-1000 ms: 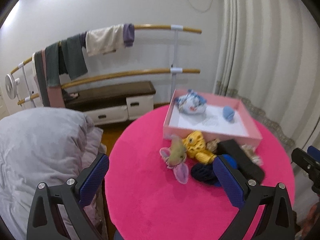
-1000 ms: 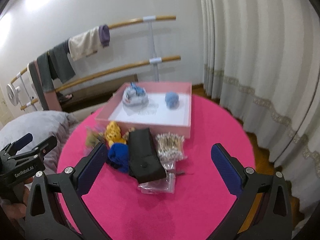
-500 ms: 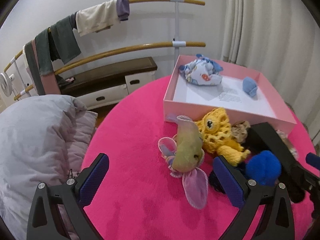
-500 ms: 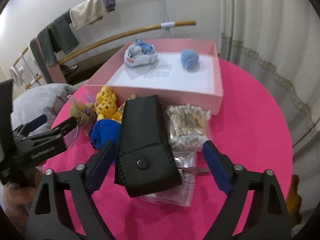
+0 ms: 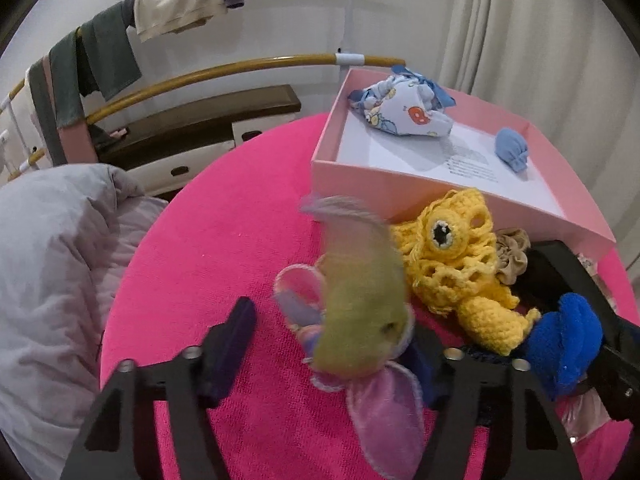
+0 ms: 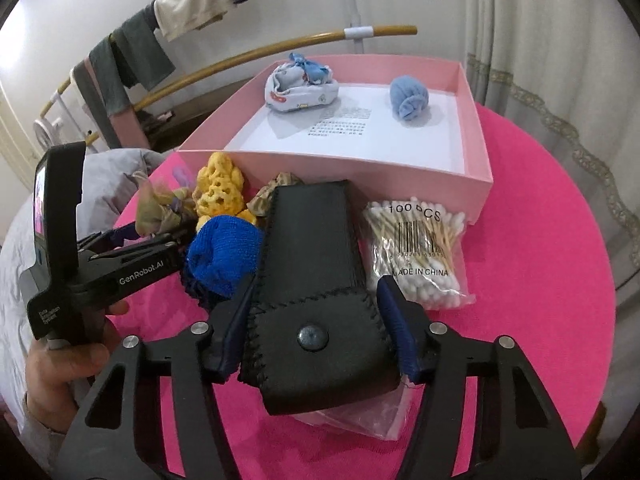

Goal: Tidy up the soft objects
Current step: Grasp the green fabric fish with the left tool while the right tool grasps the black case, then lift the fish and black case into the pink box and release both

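A green and lilac plush toy (image 5: 362,320) lies between the jaws of my left gripper (image 5: 332,340), which has narrowed but still stands apart from it on the left side. Beside it lie a yellow crochet toy (image 5: 448,264), a blue sock ball (image 5: 560,344) and a beige scrunchie (image 5: 512,252). My right gripper (image 6: 310,320) has its blue pads against both sides of a black leather case (image 6: 316,280). The pink box (image 6: 474,120) behind holds a patterned cloth bundle (image 6: 300,84) and a light blue sock ball (image 6: 408,98).
A bag of cotton swabs (image 6: 420,252) lies right of the black case on the round pink table (image 6: 540,240). A clear plastic bag (image 6: 360,416) sticks out under the case. A grey duvet (image 5: 52,260) lies left of the table. Curtains hang on the right.
Both grippers moved forward and down to the pile. The left jaws narrowed around the plush toy. The right jaws closed in onto the black case.
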Tool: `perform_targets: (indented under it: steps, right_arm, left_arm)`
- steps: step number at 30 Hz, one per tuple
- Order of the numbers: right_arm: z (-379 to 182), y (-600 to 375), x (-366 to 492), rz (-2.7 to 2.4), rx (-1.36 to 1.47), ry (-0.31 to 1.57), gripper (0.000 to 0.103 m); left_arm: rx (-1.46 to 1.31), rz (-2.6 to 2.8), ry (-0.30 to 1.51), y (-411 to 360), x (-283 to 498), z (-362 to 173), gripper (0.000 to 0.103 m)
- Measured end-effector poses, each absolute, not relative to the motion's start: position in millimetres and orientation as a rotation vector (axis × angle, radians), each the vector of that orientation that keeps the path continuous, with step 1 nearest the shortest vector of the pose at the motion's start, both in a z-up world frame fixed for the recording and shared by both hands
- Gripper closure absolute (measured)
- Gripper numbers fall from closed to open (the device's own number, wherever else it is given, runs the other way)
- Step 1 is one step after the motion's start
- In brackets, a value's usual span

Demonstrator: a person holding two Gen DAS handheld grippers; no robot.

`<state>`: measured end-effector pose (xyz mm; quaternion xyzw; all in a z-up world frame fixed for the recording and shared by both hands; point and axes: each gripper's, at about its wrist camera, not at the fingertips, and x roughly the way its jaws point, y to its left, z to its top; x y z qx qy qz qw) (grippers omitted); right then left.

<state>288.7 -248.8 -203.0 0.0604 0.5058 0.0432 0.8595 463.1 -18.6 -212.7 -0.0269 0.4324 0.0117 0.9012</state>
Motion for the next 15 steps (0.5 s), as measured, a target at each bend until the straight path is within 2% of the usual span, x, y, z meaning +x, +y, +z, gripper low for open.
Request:
perform_targets:
  steps: [2, 6, 15]
  right_arm:
    - [-206.7, -246.7, 291.6, 0.093, 0.117, 1.065, 0.051]
    - [-199.6, -251.0, 283.2, 0.1, 0.153, 1.039, 0.064]
    - [-173.7, -267.5, 260.4, 0.113, 0.25, 0.971, 0.067]
  left_arm:
    - [-0.051, 0.008, 0.894, -21.3, 464.9, -213.4, 0.065]
    - [-0.06, -0.015, 0.897, -21.1, 462.2, -211.4, 0.069]
    - [-0.057, -0.012, 0.855, -23.2, 427.9, -192.2, 0.07]
